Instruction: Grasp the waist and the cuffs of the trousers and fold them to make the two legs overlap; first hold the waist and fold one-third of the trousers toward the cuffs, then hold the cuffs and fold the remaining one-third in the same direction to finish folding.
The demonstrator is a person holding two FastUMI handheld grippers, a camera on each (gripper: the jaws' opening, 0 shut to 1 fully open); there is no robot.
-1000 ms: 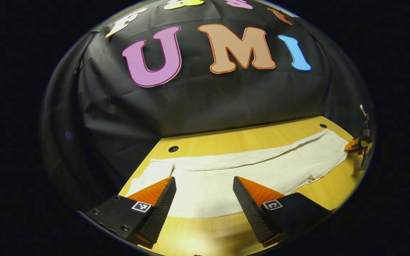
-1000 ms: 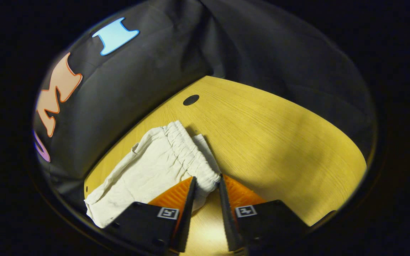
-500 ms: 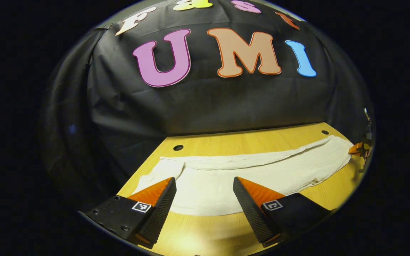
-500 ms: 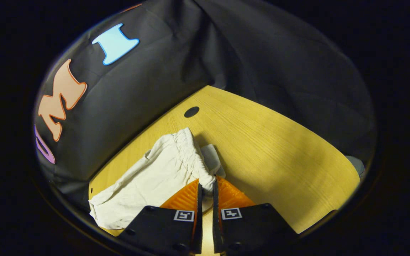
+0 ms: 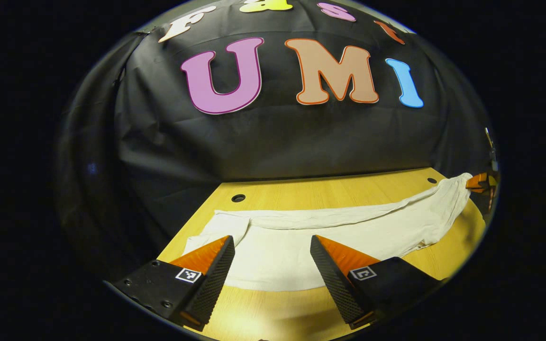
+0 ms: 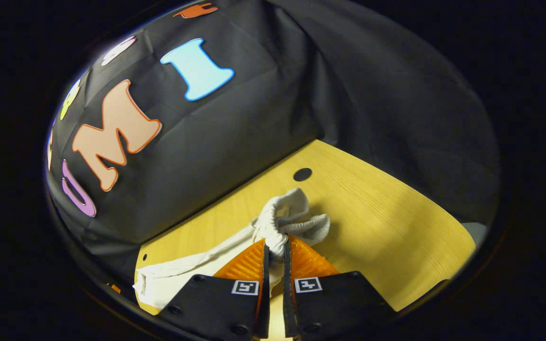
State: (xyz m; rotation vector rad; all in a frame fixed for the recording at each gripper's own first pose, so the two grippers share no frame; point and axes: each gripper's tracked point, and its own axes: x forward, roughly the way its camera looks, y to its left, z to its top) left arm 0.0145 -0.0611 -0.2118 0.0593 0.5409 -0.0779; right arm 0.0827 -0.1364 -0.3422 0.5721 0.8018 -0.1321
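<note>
Two grippers at work on one pair of trousers (image 5: 339, 232), spread across table (image 5: 330, 192) at centre of left gripper view. Left gripper (image 5: 273, 265), bottom centre, jaws wide, empty, hovering over cuff end. Right gripper (image 6: 273, 258), bottom centre of right gripper view, jaws pinched onto bunched waistband (image 6: 285, 222), lifted off wood. Risk: one-corner pinch lets elastic slip or twist legs, skewing fold. Containers: none seen.

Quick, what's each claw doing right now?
Left claw: open, empty, above the trousers.
Right claw: shut on the waist, lifted off the table.
</note>
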